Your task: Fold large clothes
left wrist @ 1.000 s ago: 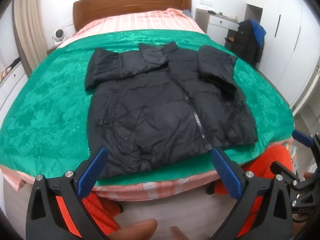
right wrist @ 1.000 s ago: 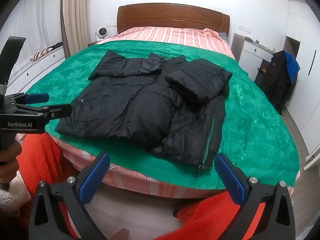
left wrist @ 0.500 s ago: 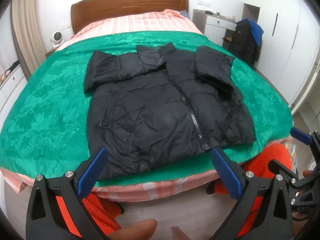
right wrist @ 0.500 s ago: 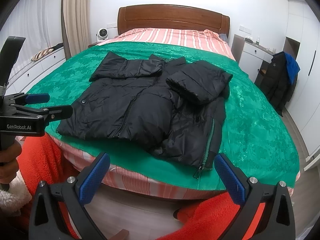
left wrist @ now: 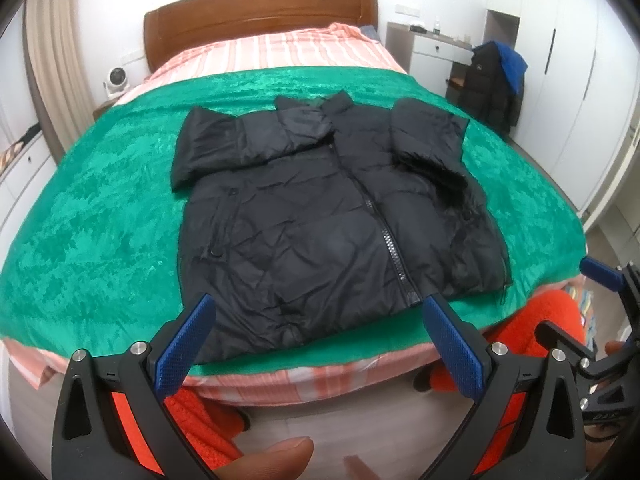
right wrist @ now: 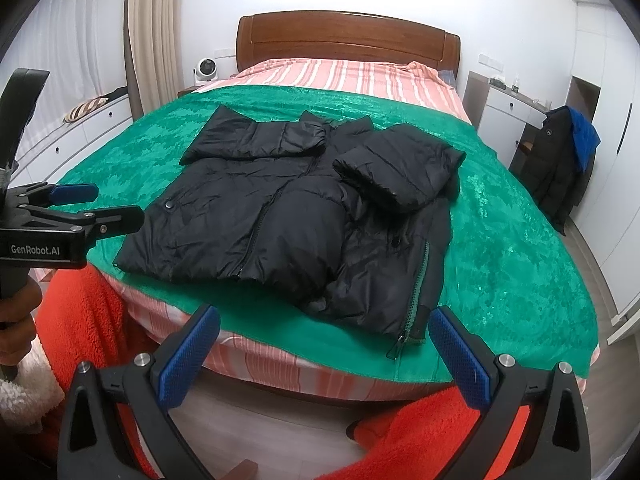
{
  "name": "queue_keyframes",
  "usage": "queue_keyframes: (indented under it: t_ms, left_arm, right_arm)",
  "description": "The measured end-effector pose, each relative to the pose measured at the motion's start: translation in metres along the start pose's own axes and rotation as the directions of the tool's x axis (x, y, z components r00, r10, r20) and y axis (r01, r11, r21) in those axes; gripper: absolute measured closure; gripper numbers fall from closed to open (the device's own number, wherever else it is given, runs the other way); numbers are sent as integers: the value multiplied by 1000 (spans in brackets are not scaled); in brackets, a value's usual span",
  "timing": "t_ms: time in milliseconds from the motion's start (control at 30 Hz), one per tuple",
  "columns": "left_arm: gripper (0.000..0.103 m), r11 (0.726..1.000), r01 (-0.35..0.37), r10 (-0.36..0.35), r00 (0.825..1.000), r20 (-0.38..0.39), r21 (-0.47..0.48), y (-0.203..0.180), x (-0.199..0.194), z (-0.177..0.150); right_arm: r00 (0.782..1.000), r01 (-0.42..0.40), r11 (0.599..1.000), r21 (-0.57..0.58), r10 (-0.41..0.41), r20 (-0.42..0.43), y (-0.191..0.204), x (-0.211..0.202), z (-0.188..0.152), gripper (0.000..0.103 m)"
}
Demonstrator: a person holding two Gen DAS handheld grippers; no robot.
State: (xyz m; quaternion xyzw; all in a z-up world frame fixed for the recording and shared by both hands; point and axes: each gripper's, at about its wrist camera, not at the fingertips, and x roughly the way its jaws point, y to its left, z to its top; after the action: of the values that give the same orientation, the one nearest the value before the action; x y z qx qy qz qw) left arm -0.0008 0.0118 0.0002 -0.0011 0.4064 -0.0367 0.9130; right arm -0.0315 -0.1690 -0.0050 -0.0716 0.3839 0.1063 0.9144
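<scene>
A black puffer jacket (left wrist: 320, 216) lies front up on the green blanket (left wrist: 100, 216) of the bed, zipped, with both sleeves folded across the chest; it also shows in the right wrist view (right wrist: 304, 216). My left gripper (left wrist: 318, 336) is open and empty, held off the foot of the bed just short of the jacket's hem. My right gripper (right wrist: 324, 344) is open and empty, off the bed's near right corner by the zipper end (right wrist: 404, 340). The left gripper also shows at the left of the right wrist view (right wrist: 76, 200).
The bed has a striped pink sheet (right wrist: 344, 76) and a wooden headboard (right wrist: 348, 36). A dark coat with a blue hood (right wrist: 564, 160) hangs by a white desk (right wrist: 504, 112) on the right. White drawers (right wrist: 72, 136) and a small fan (right wrist: 206, 69) stand on the left. My legs are in orange fleece (right wrist: 84, 312).
Both grippers have moved only slightly; the view has edged a little closer to the jacket. The jacket has not moved and both grippers stay open.
</scene>
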Motion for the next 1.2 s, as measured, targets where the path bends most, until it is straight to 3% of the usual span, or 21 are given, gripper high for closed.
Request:
queue_keyframes:
  t_ms: [1200]
  left_arm:
    - [0,1000,-9,9,1000,-12,-1,4,0,-4]
  right_arm:
    - [1000,2,1000,5,-2,-5,0,-1,0,0]
